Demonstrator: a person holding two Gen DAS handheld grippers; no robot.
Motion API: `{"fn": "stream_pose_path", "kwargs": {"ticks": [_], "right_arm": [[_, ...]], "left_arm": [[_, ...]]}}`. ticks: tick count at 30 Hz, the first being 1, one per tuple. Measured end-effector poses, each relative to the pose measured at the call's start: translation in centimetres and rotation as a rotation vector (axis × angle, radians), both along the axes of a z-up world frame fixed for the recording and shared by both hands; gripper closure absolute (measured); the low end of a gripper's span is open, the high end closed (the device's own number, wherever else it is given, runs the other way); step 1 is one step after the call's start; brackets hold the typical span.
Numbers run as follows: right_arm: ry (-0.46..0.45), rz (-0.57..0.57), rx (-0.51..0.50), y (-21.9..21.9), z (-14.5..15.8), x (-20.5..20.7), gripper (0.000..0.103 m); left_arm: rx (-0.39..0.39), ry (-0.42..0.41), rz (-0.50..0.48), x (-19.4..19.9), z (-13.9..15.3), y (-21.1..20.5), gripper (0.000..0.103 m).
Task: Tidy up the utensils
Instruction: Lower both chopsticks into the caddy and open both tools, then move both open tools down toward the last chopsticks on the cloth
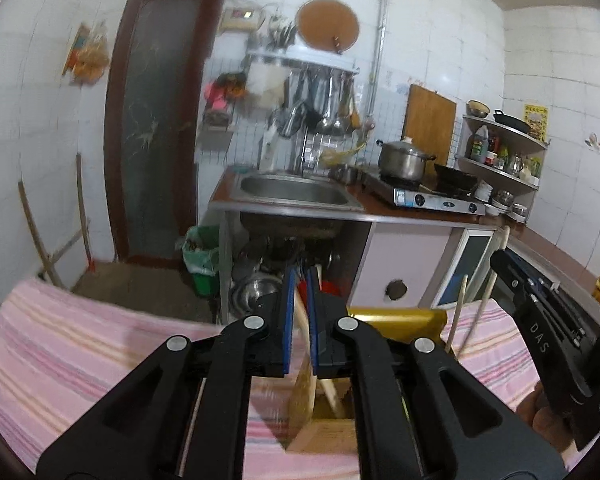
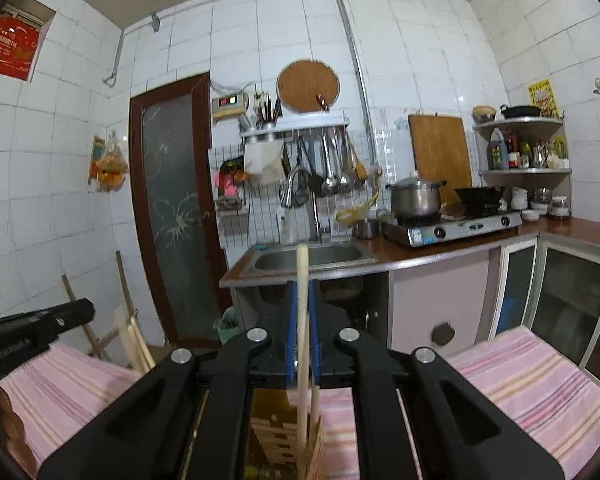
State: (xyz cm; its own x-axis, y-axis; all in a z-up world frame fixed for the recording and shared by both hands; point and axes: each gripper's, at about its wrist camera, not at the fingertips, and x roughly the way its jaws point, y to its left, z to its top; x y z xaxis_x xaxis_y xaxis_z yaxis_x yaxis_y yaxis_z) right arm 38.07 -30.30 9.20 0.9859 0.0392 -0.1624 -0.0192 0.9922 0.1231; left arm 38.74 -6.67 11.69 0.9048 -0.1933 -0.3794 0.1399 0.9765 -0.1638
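White-tiled kitchen wall (image 2: pixel 420 40) behind, with dark-framed frosted-glass door (image 2: pixel 172 208) at left. Pink striped cloth (image 1: pixel 60 340) spread over the near surface. Steel sink (image 2: pixel 312 256) set in the brown counter, two-burner steel stove (image 2: pixel 460 228) beside it bearing a lidded steel pot (image 2: pixel 416 198). Wooden box-shaped utensil holder (image 1: pixel 320 432) standing on the cloth, directly below both grippers. Left gripper (image 1: pixel 300 320) clenched on a pale wooden utensil handle (image 1: pixel 306 328) slanting down into the holder. Right gripper (image 2: pixel 302 320) clamped on a long pale wooden stick (image 2: pixel 302 300), upright, lower end inside the holder.
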Motion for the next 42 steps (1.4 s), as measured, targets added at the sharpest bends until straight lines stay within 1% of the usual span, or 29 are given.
{"fn": "stream_pose_path", "kwargs": {"ticks": [2, 4, 5, 6, 7, 8, 9, 11, 13, 15, 16, 18, 20, 23, 26, 29, 32, 38, 42], "right_arm": [[0.044, 0.001, -0.024, 0.1, 0.0, 0.1, 0.096], [0.085, -0.008, -0.047, 0.0, 0.2, -0.1, 0.096], [0.101, -0.013, -0.05, 0.0, 0.4, -0.3, 0.095], [0.119, -0.019, -0.047, -0.3, 0.7, -0.8, 0.087], [0.131, -0.024, -0.042, -0.5, 1.0, -1.2, 0.074], [0.138, -0.032, -0.034, -0.8, 1.2, -1.8, 0.05], [0.141, -0.04, -0.026, -1.0, 1.5, -2.8, 0.041], [0.154, -0.045, -0.041, -1.0, 1.7, -4.1, 0.041], [0.173, -0.051, -0.071, -0.6, 1.6, -5.8, 0.038], [0.188, -0.057, -0.101, -0.1, 1.2, -7.6, 0.027], [0.193, -0.058, -0.113, 0.2, 1.0, -8.2, 0.023], [0.212, -0.057, -0.143, 0.9, 0.2, -9.8, 0.02], [0.237, -0.061, -0.154, 1.4, -0.7, -10.8, 0.017], [0.306, -0.056, -0.149, 2.3, -3.1, -12.2, 0.016], [0.356, -0.049, -0.136, 3.2, -5.2, -13.2, 0.016], [0.4, -0.024, -0.105, 4.3, -6.9, -13.6, 0.016], [0.45, -0.002, -0.096, 5.8, -8.6, -13.6, 0.016], [0.525, 0.036, -0.114, 8.8, -11.2, -13.4, 0.016], [0.566, 0.044, -0.132, 10.6, -11.8, -12.6, 0.017]], "left_arm": [[-0.007, 0.017, 0.014, -0.6, 0.3, 0.9, 0.087], [-0.008, 0.023, 0.038, -1.9, 0.8, 2.0, 0.054], [-0.006, 0.018, 0.053, -2.6, 1.1, 2.5, 0.047], [0.0, 0.005, 0.075, -3.7, 1.6, 3.4, 0.04], [0.006, 0.002, 0.084, -4.3, 1.8, 3.8, 0.036], [0.014, 0.004, 0.092, -5.0, 2.0, 4.3, 0.034], [0.02, 0.009, 0.096, -5.6, 2.1, 4.7, 0.031], [0.036, 0.016, 0.108, -7.2, 2.0, 5.8, 0.028], [0.05, 0.024, 0.12, -8.6, 1.7, 6.7, 0.017], [0.056, 0.028, 0.127, -9.9, 1.0, 7.4, 0.011], [0.061, 0.035, 0.13, -10.6, 0.5, 7.8, 0.01], [0.068, 0.055, 0.135, -11.6, -0.7, 8.4, 0.009], [0.094, 0.089, 0.14, -12.3, -2.5, 8.9, 0.008], [0.117, 0.135, 0.156, -12.9, -5.0, 9.6, 0.008], [0.115, 0.181, 0.17, -13.3, -7.4, 10.8, 0.006], [0.114, 0.225, 0.184, -13.5, -9.5, 11.5, 0.005], [0.134, 0.27, 0.185, -13.3, -11.4, 11.8, 0.005], [0.154, 0.321, 0.182, -13.3, -13.4, 12.3, 0.005], [0.164, 0.347, 0.206, -13.0, -14.4, 12.8, 0.005]]}}
